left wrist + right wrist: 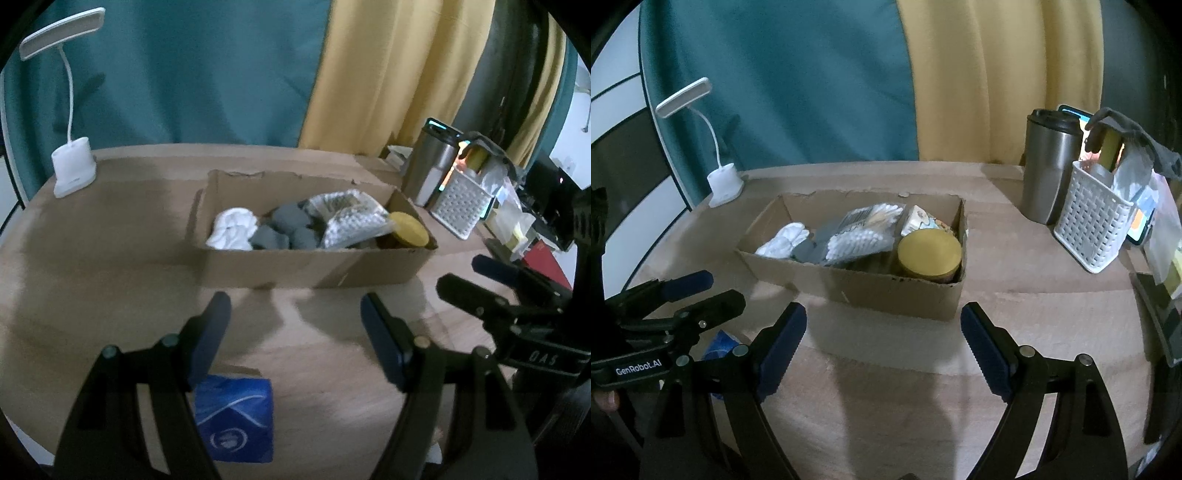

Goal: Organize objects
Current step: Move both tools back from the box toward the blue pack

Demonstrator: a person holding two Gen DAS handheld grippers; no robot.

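An open cardboard box (314, 267) (886, 291) stands mid-table. It holds a white cloth (232, 229), grey socks (284, 229), packs of cotton swabs (351, 218) (860, 236) and a jar with a yellow lid (410, 229) (929, 253). My left gripper (295, 310) (720, 290) hovers open and empty in front of the box. A blue packet (234, 421) (720, 343) lies on the table under its left finger. To its right, my right gripper (882, 319) (461, 273) is also open and empty, short of the box's front wall.
A white desk lamp (74, 170) (726, 184) stands at the back left. At the right are a steel tumbler (430, 166) (1049, 166), a white perforated basket (461, 206) (1093, 225) with items in it, and a lit screen (1141, 229). Teal and yellow curtains hang behind.
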